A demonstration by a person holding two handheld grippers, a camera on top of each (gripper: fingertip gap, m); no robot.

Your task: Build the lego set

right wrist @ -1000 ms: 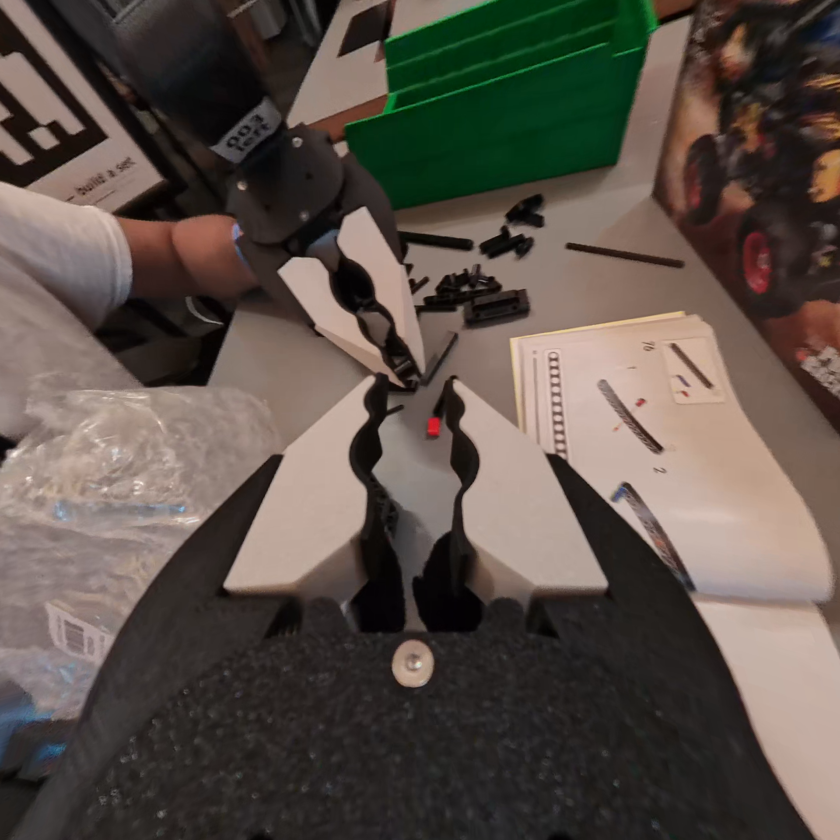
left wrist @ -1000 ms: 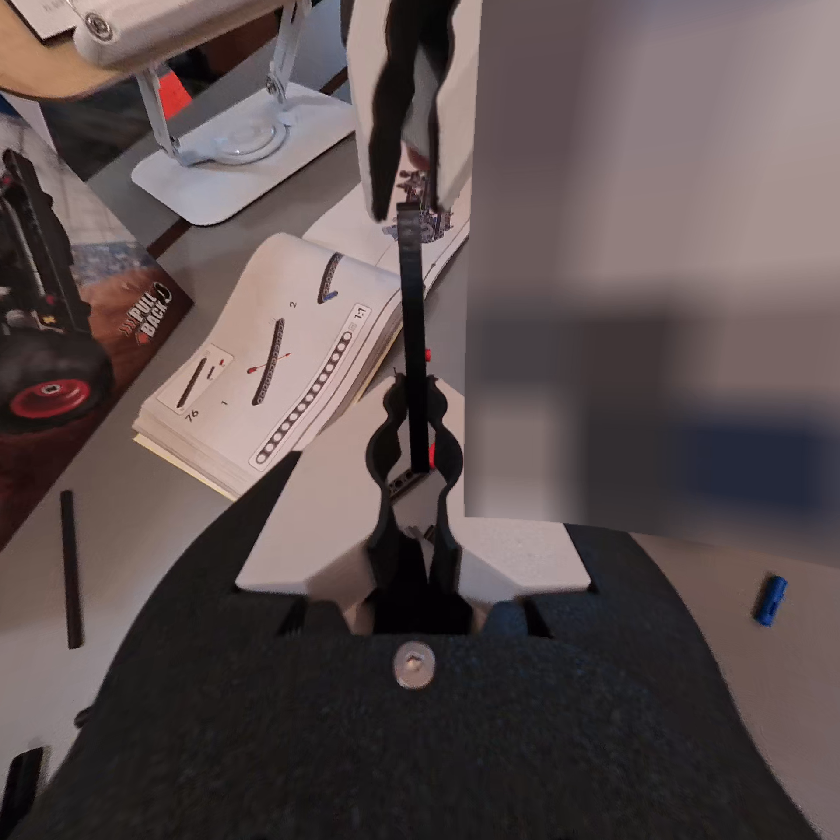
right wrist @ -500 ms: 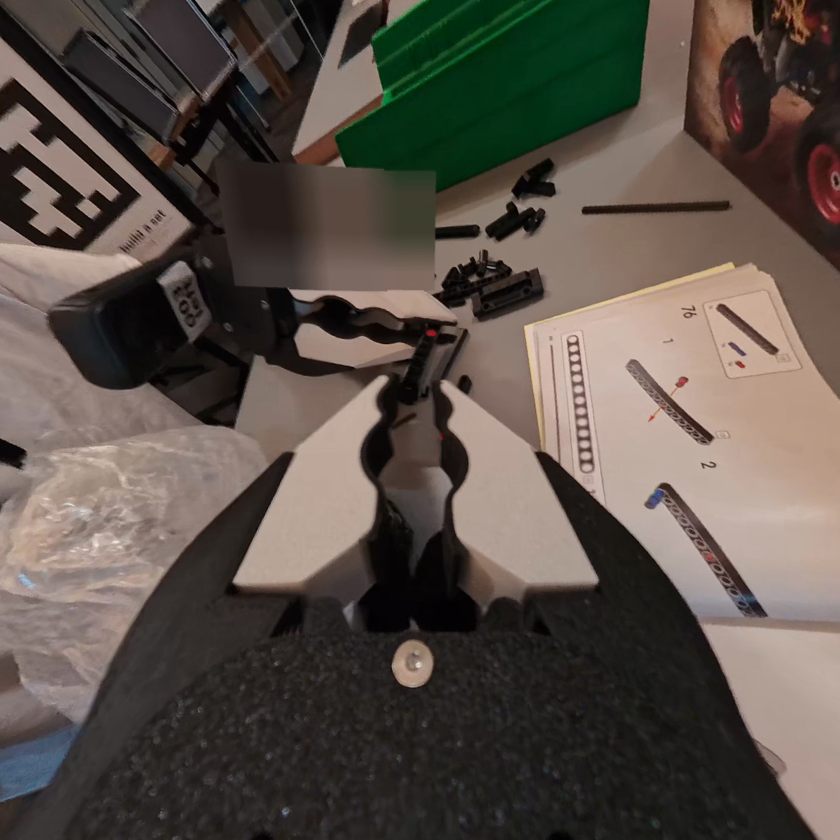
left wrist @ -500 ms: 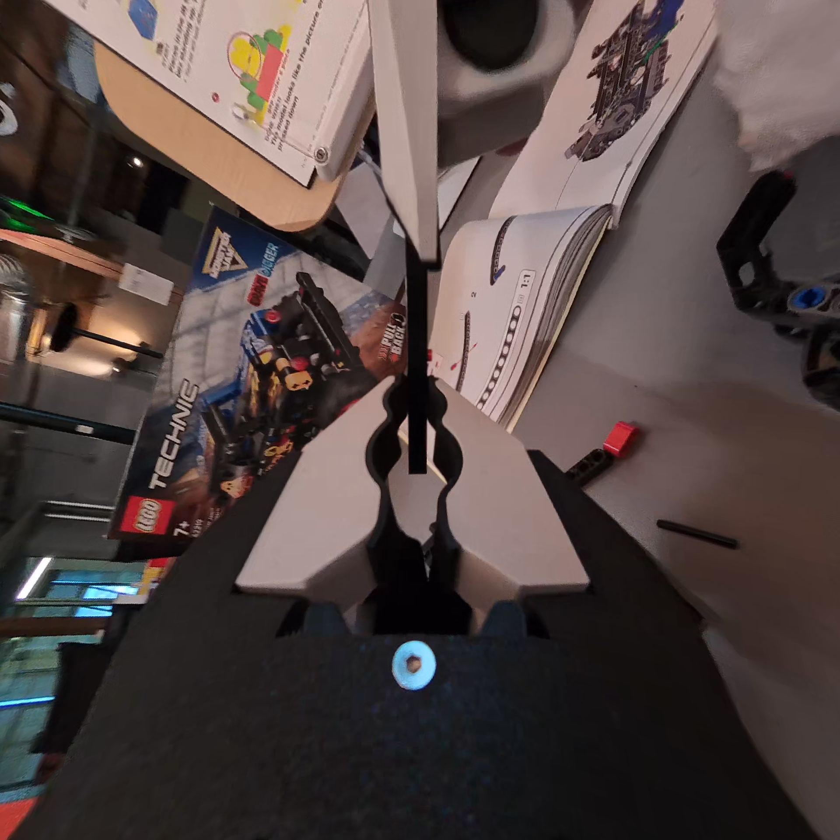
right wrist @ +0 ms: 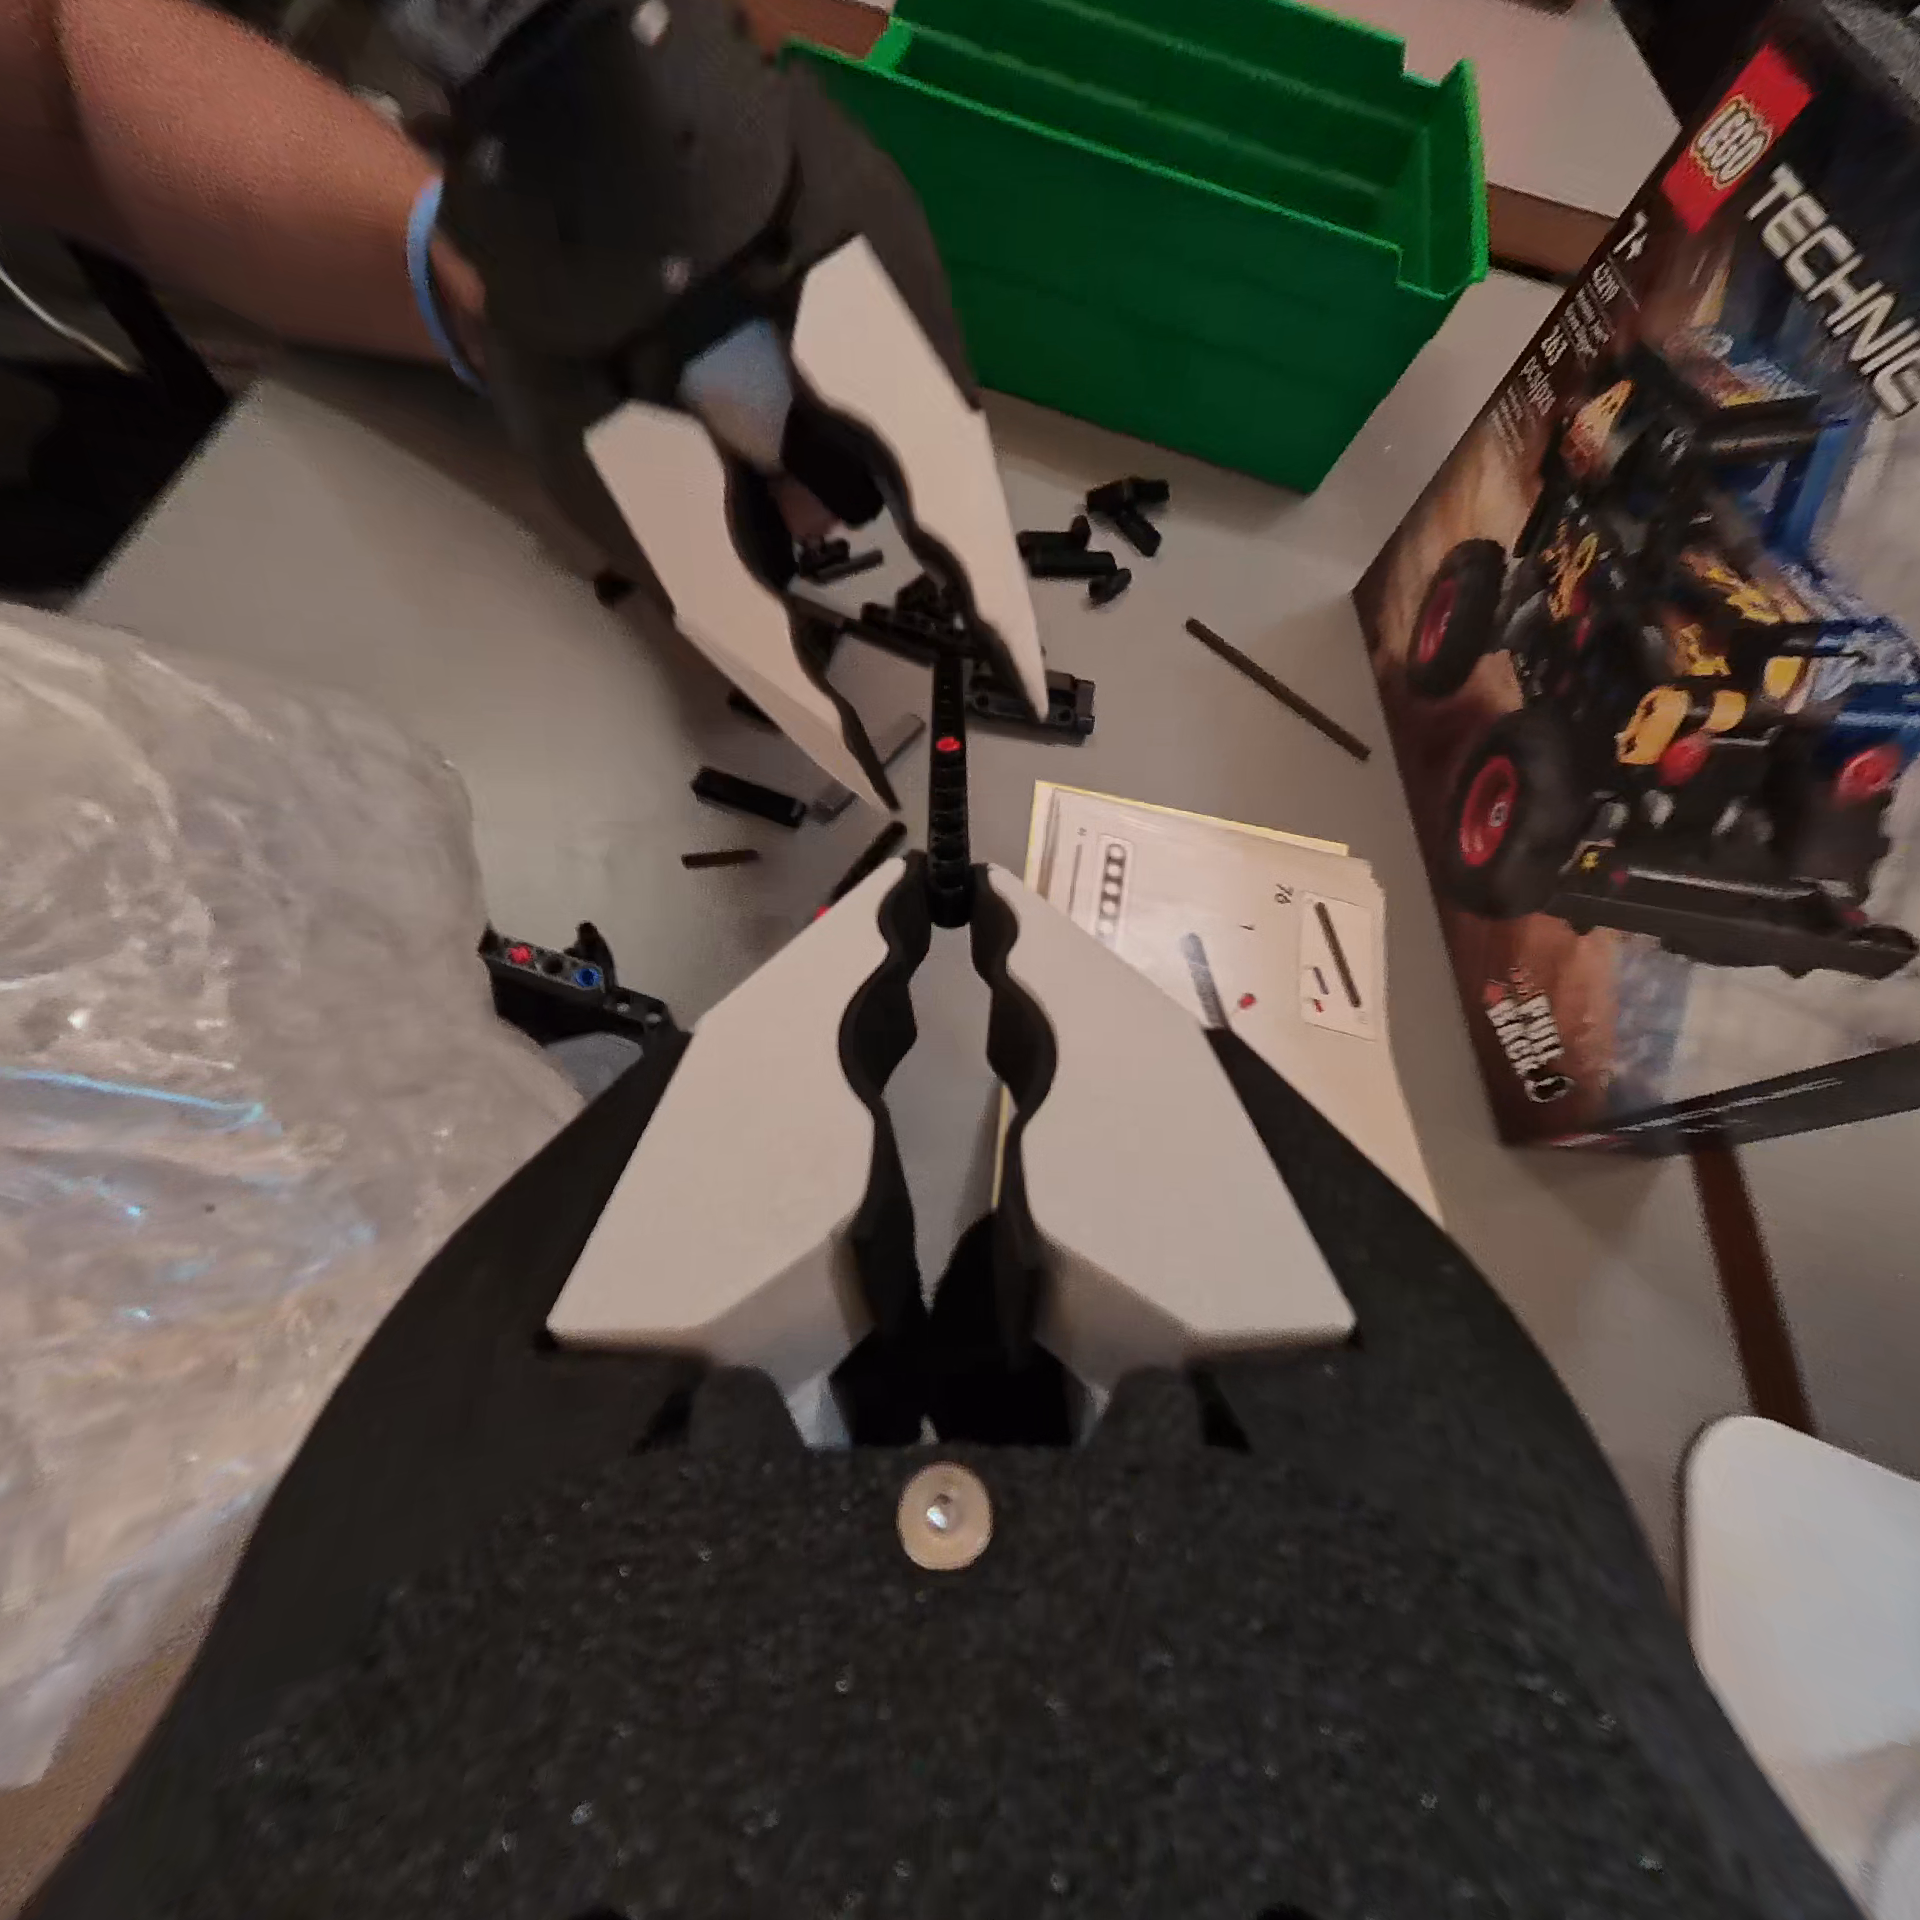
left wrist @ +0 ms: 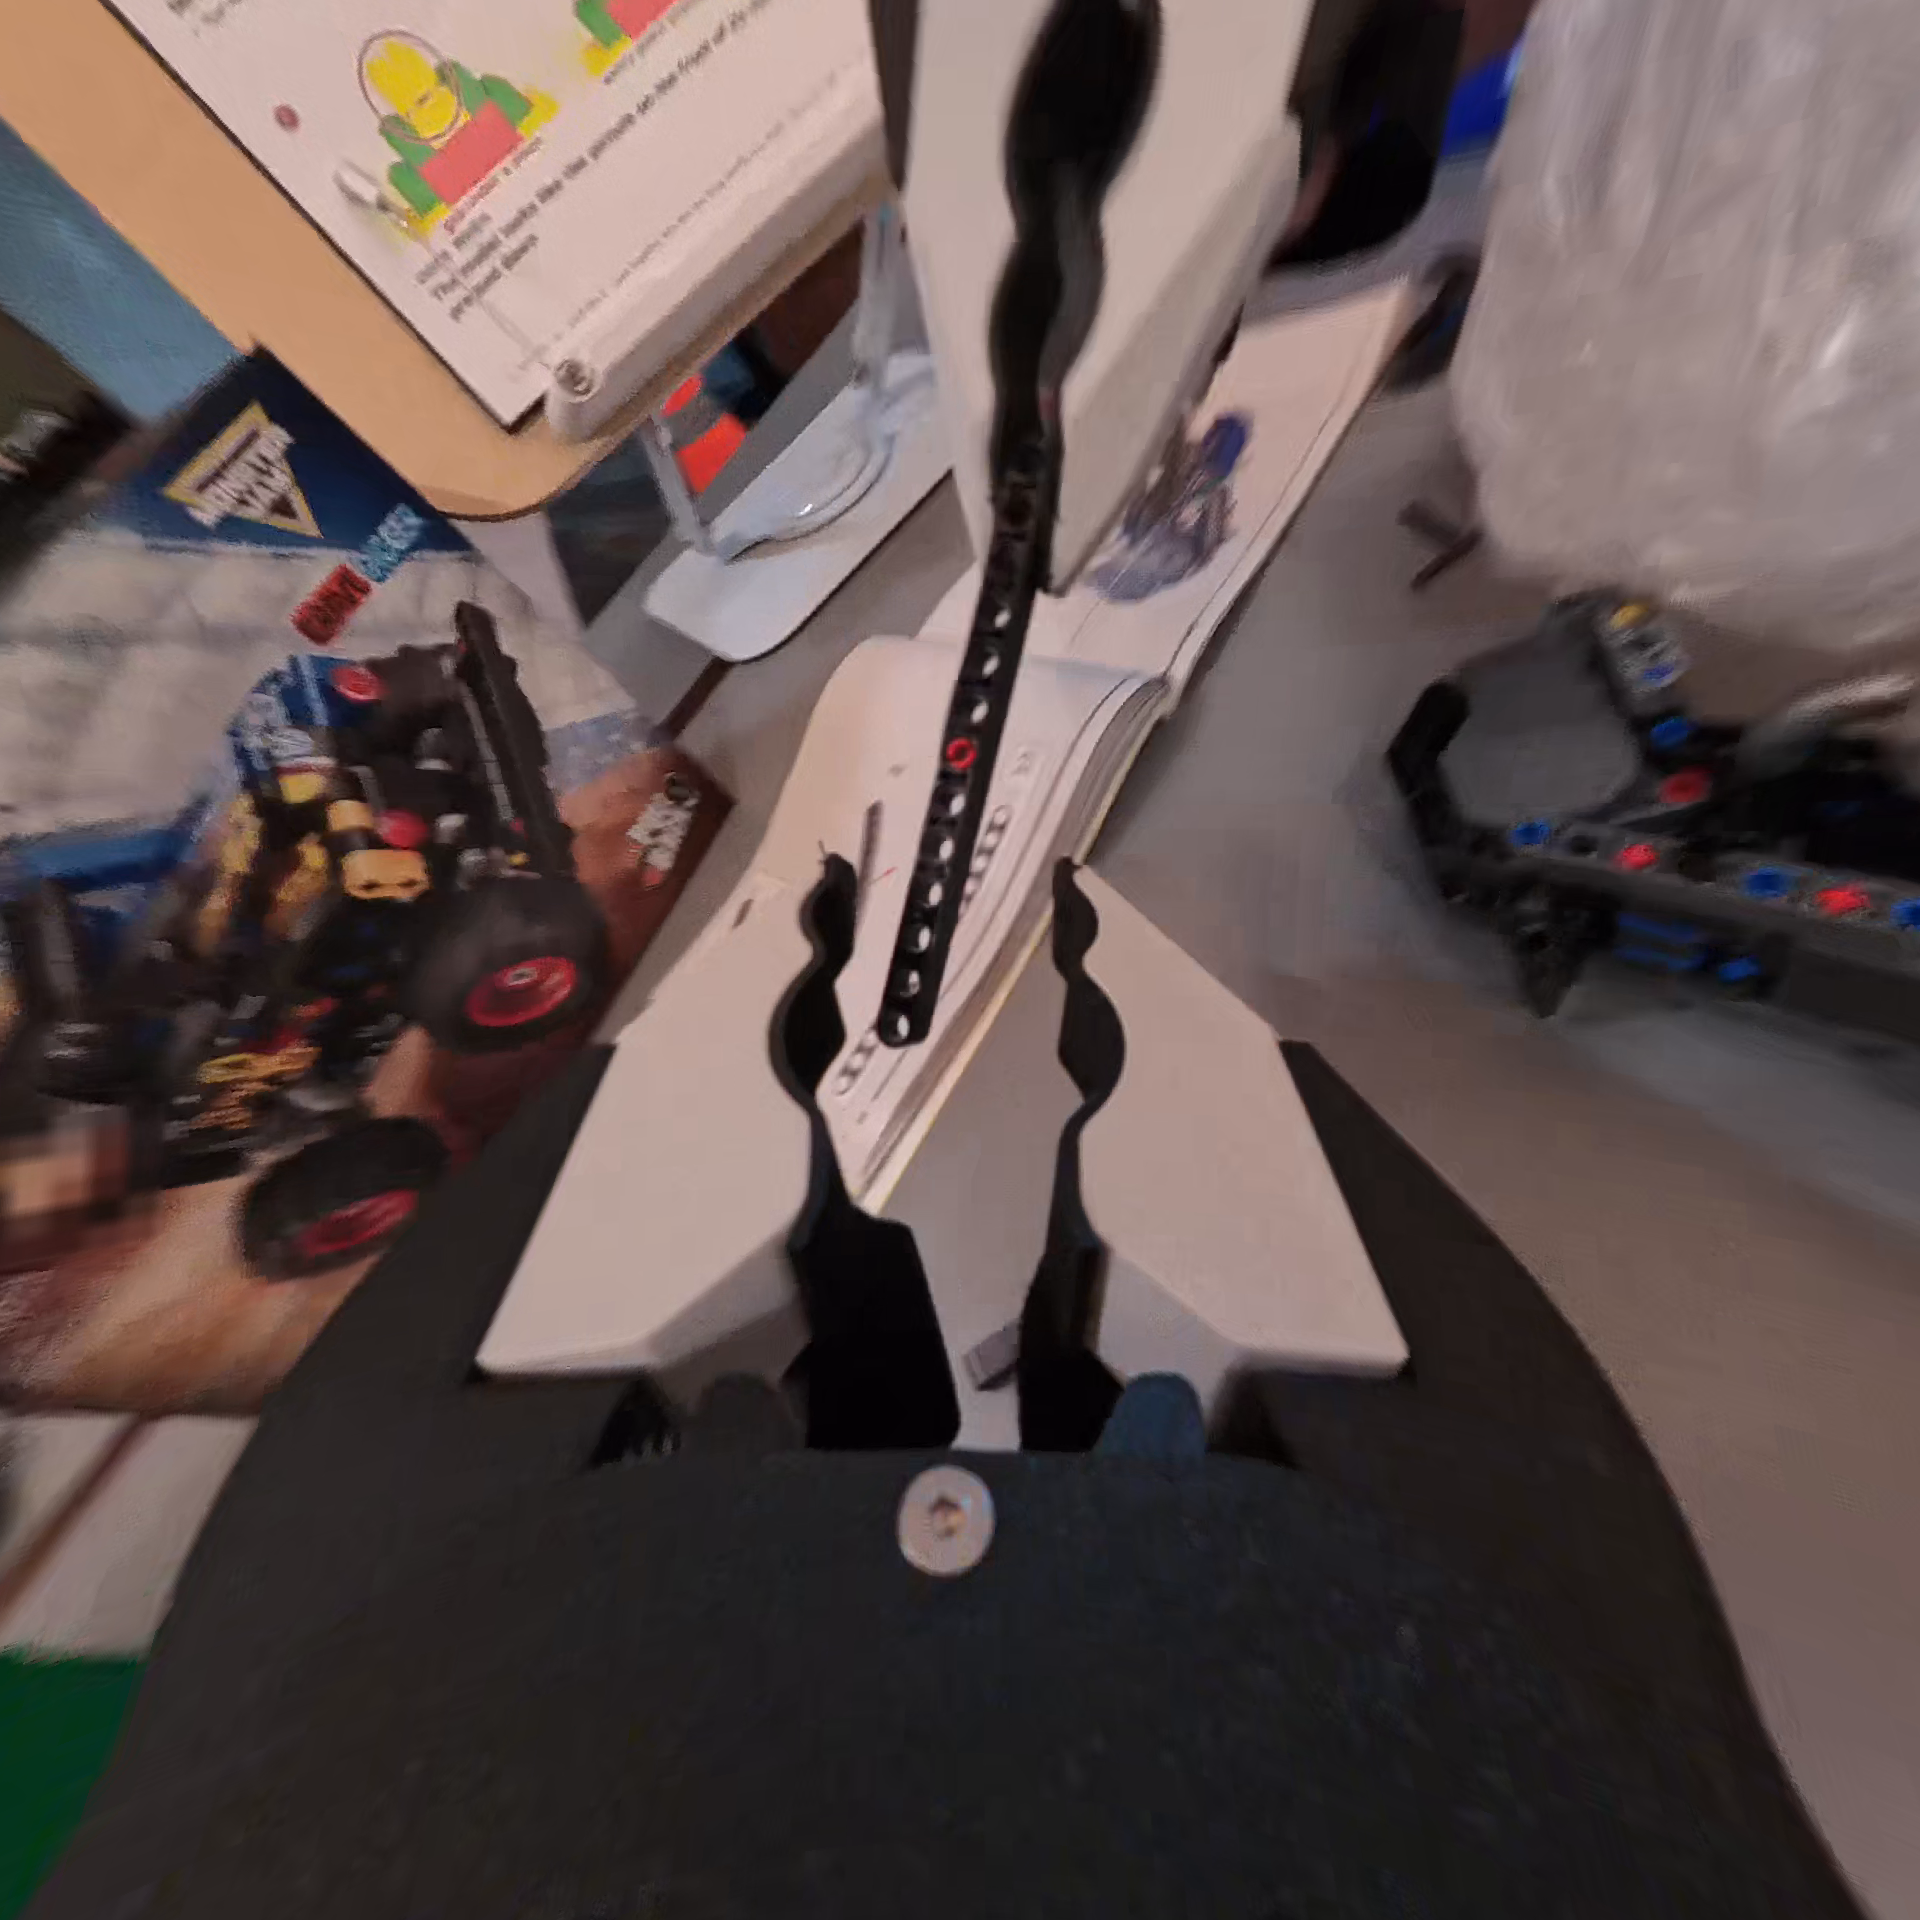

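A long black beam (left wrist: pixel 961 821) with holes and a red pin (left wrist: pixel 961 750) in one hole hangs in the air above the table. My right gripper (right wrist: pixel 945 883) is shut on one end of the beam (right wrist: pixel 948 790). In the left wrist view the right gripper (left wrist: pixel 1039 571) comes in from the top, holding the beam. My left gripper (left wrist: pixel 945 883) is open, its jaws either side of the beam's free end without touching it. In the right wrist view the left gripper (right wrist: pixel 961 753) shows open beyond the beam.
The open instruction booklet (right wrist: pixel 1226 914) lies on the grey table, the set's box (right wrist: pixel 1642 623) right of it. A green bin (right wrist: pixel 1143 260) stands behind loose black parts (right wrist: pixel 1091 540) and an axle (right wrist: pixel 1278 691). A part-built chassis (left wrist: pixel 1662 862) and a plastic bag (right wrist: pixel 208 1039) lie nearby. Left tips to right tips: about 5 centimetres. My left gripper is the nearer one to the axle (right wrist: pixel 1278 691): about 20 centimetres, against 25 centimetres.
The beam has passed from hand to hand: my left gripper, shut on it before, has opened, and my right gripper, open before, has shut on the other end.
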